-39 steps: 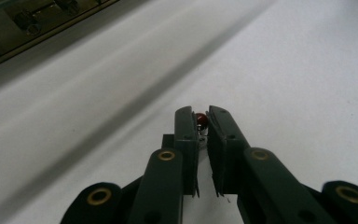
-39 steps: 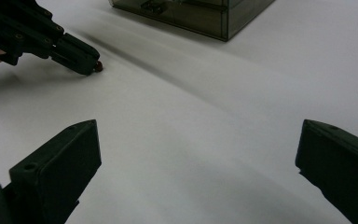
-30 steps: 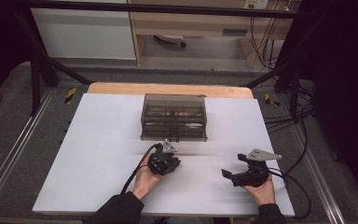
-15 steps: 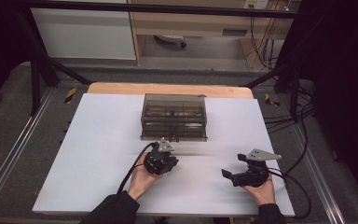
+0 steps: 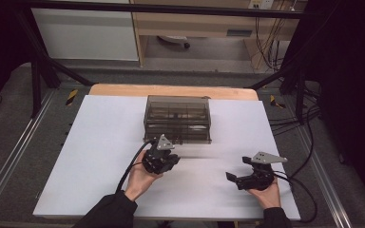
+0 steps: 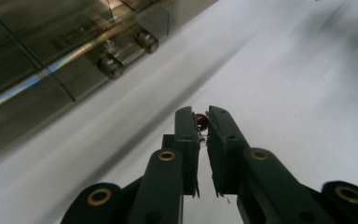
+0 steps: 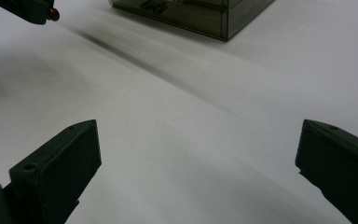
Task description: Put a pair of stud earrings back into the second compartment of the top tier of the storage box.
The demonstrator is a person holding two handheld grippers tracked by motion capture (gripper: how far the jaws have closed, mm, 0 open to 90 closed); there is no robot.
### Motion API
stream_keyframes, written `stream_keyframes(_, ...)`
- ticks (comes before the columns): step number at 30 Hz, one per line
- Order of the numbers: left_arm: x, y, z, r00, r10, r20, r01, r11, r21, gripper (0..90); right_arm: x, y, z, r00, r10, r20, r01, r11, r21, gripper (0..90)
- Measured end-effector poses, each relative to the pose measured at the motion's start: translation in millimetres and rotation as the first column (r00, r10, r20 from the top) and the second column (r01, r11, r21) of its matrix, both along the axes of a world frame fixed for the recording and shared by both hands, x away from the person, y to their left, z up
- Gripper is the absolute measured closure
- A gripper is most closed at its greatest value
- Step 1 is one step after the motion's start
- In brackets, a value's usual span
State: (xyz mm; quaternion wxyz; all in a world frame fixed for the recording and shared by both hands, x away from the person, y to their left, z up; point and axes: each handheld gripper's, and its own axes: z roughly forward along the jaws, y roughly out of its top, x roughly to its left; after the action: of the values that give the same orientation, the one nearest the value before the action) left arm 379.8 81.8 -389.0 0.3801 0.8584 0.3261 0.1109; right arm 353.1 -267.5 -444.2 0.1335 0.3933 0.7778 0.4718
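Note:
My left gripper point(image 5: 170, 160) hovers just above the white table top point(image 5: 100, 156), in front of a smoky clear plastic box point(image 5: 178, 118). In the left gripper view its jaws point(image 6: 203, 122) are shut on a small red part point(image 6: 202, 120) with thin wire legs, pinched at the very tips. The box's front wall and two latches point(image 6: 109, 65) lie up and left of the jaws. My right gripper point(image 5: 236, 168) rests low at the front right, and its jaws point(image 7: 198, 149) stand wide open over bare table. In the right gripper view the red part point(image 7: 52, 14) shows at the top left.
The box point(image 7: 191, 14) holds several compartments and sits mid-table toward the back. A wooden strip point(image 5: 171, 90) edges the far side. Cables point(image 5: 128, 171) trail from both grippers, and black frame posts point(image 5: 38, 71) flank the table.
My left hand has lifted a little off the table with the red part in its jaws and drifted slightly toward the box. The right hand has stayed put.

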Motion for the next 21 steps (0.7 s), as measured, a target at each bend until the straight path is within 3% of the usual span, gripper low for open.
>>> stream_keyframes(21, 14.1, 8.2, 44.8, 0.9991, -0.002, 0.043, 0.002, 1.0, 0.0, 81.9, 0.1, -0.1, 0.0, 1.0, 0.001, -0.001, -0.001, 1.0, -0.002, 0.6)
